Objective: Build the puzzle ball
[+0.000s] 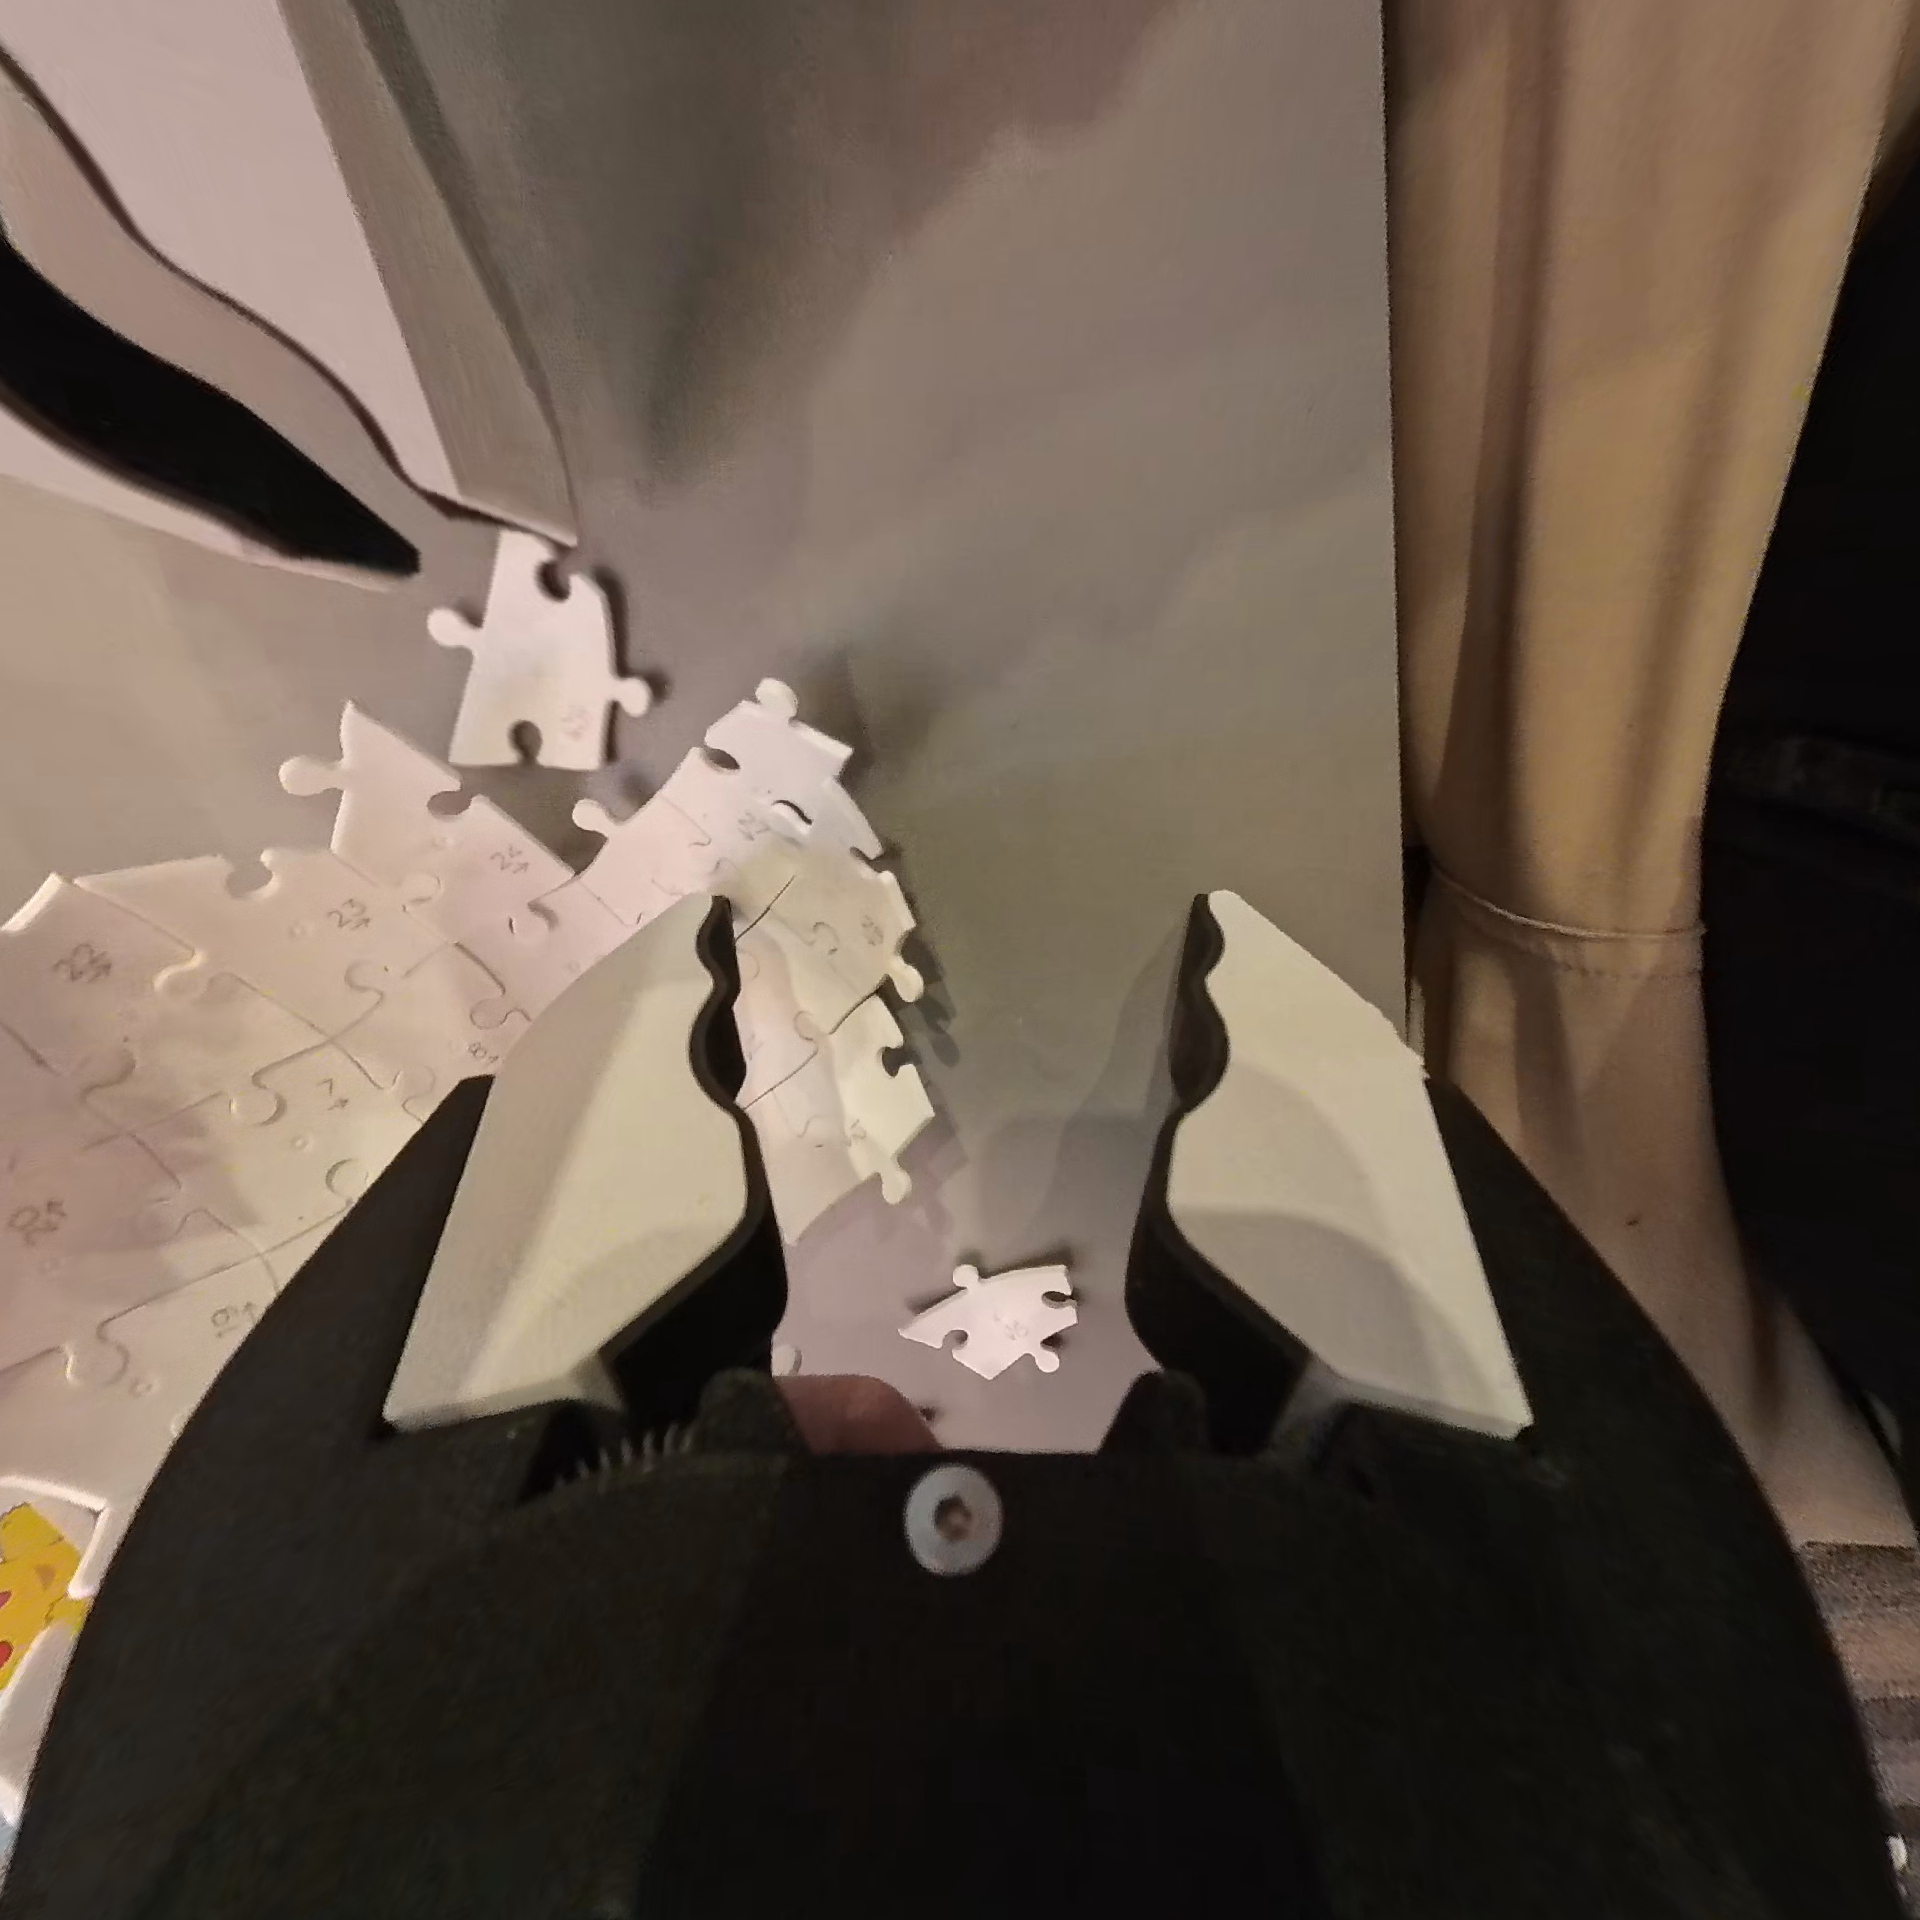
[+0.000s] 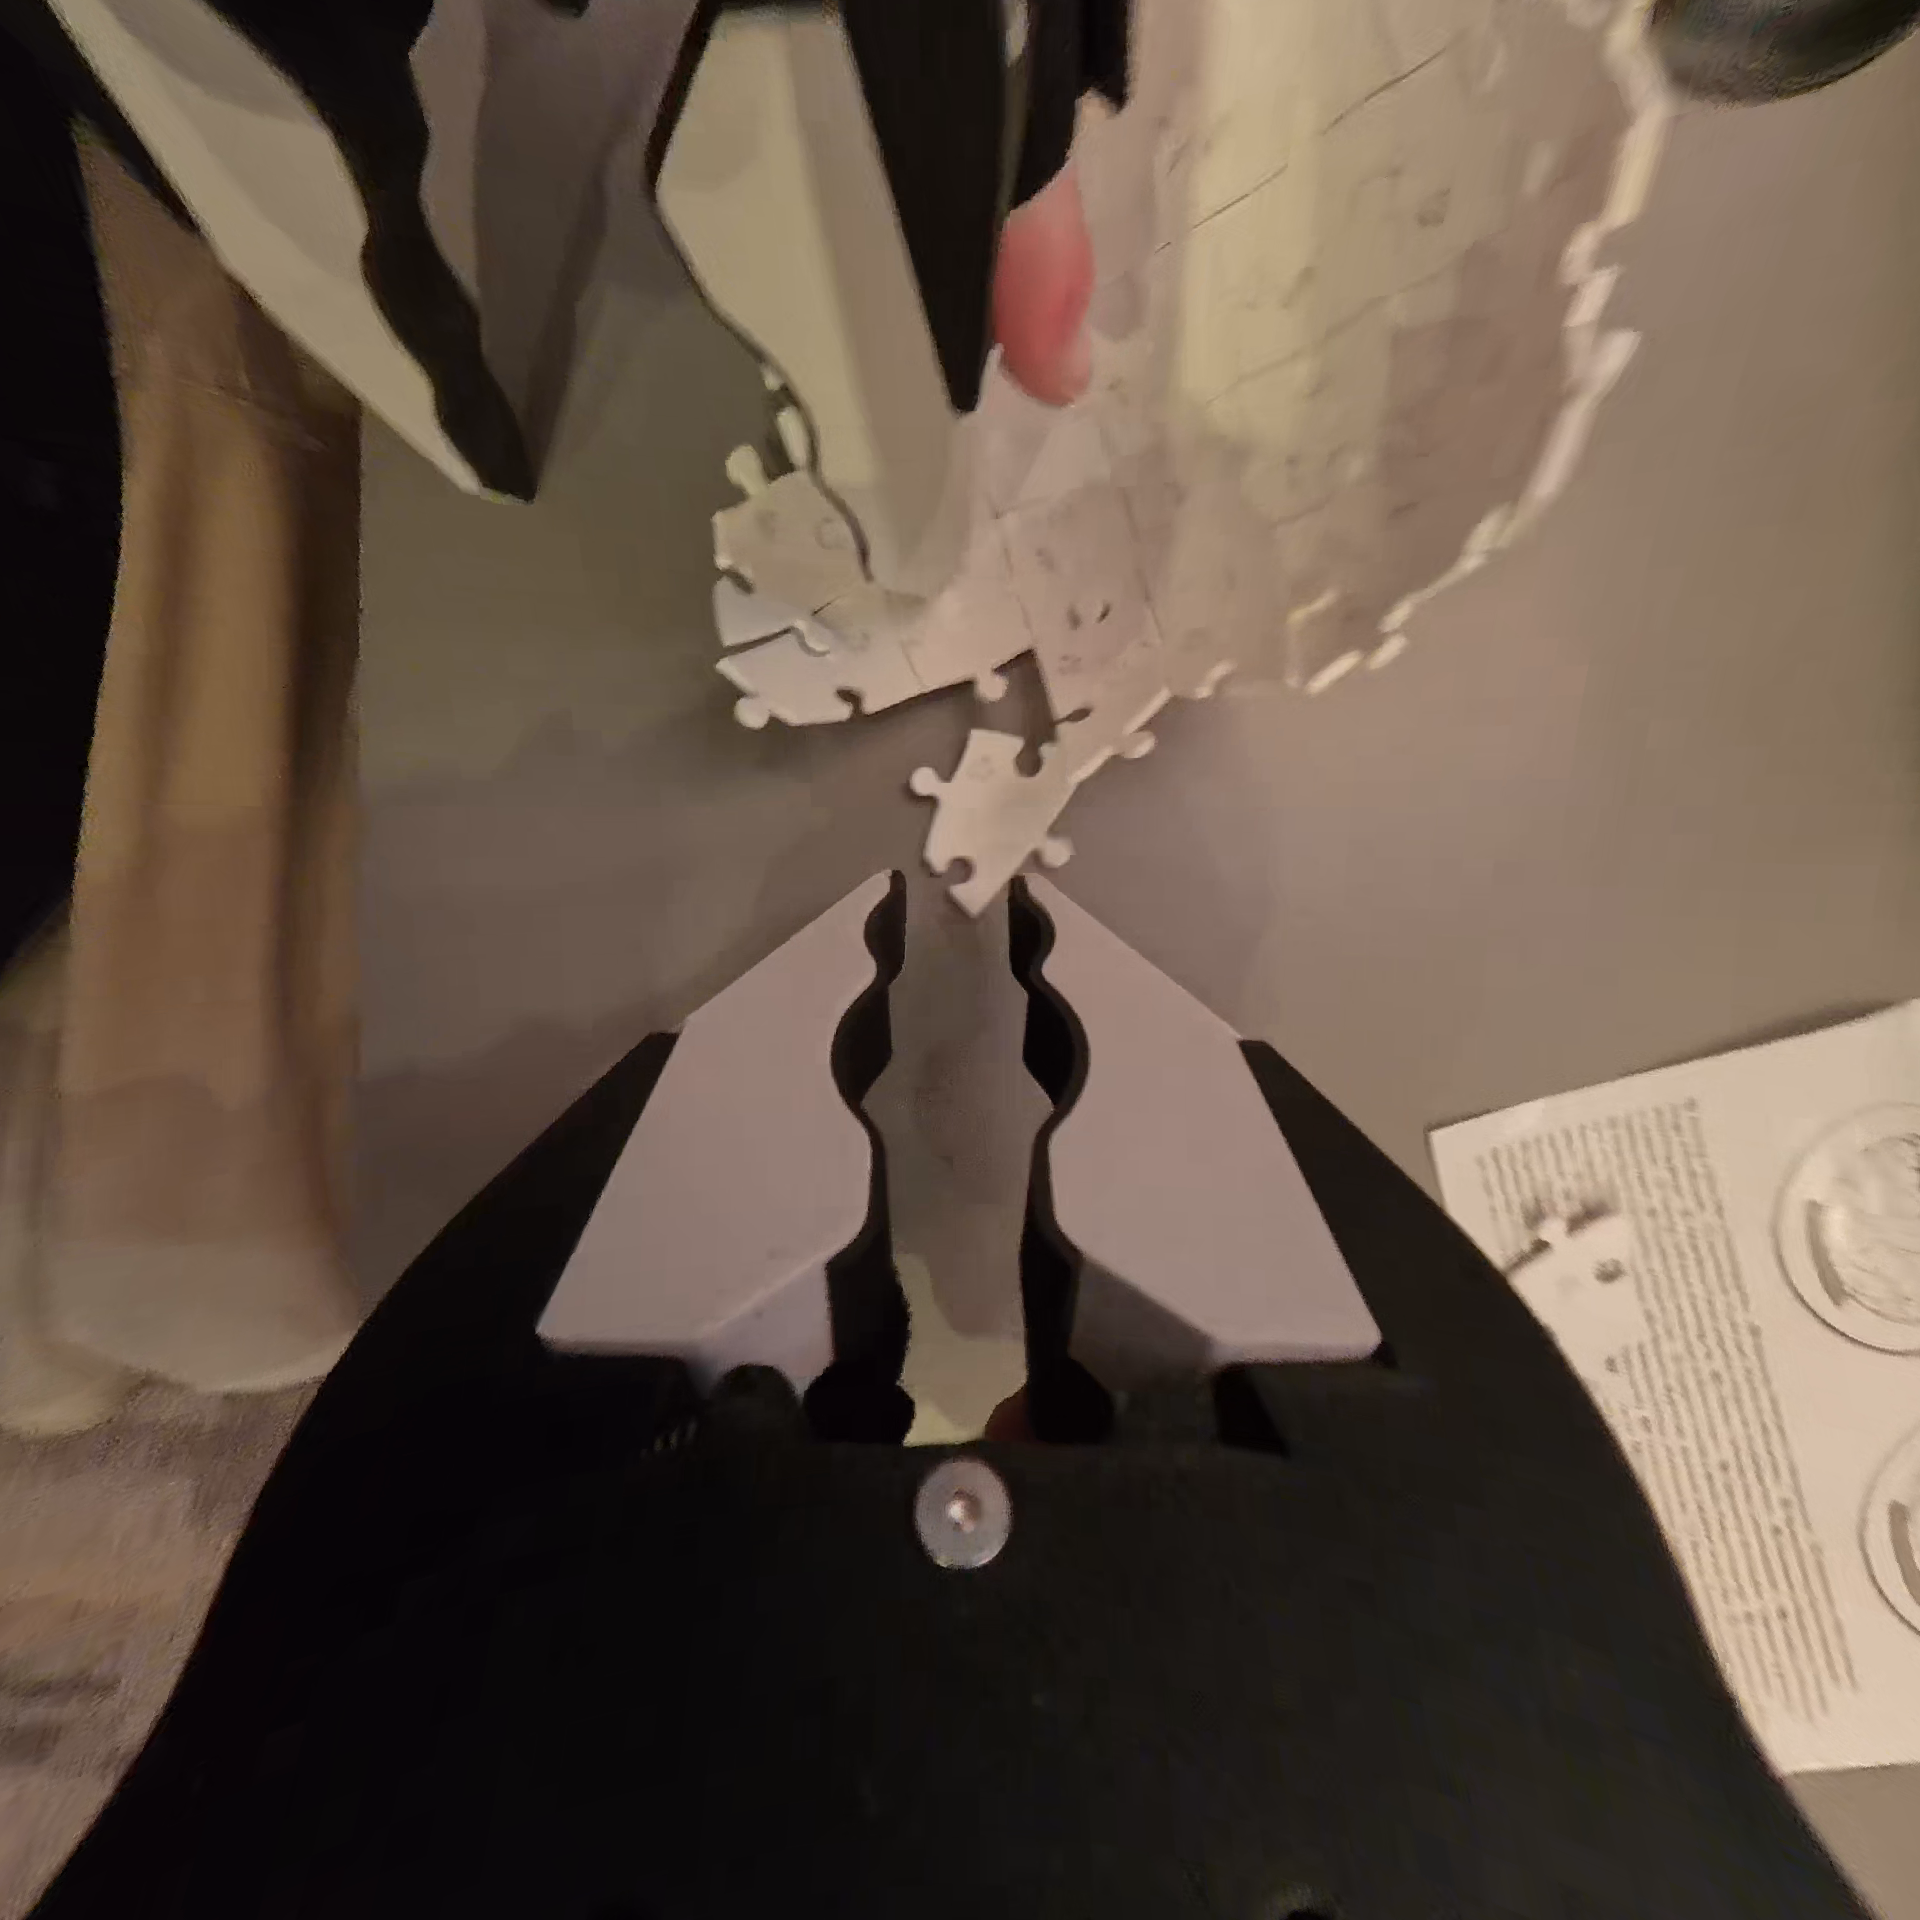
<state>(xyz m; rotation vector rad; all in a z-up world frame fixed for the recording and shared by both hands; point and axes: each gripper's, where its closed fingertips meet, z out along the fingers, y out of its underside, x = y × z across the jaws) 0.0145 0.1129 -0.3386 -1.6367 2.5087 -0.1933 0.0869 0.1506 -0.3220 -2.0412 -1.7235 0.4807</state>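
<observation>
White puzzle ball (image 1: 260, 1039) pieces, grey table (image 1: 1039, 520), beige curtain (image 1: 1558, 520), black-and-white printed sheet (image 2: 1714, 1351).

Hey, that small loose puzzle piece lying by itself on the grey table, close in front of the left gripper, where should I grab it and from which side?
Probably by its curved outer edge, from above. The loose piece lies flat on the grey table, apart from the assembled shell, so only thin edges offer purchase. The left gripper is open; pinch across the plain middle, avoiding the tabs.
</observation>
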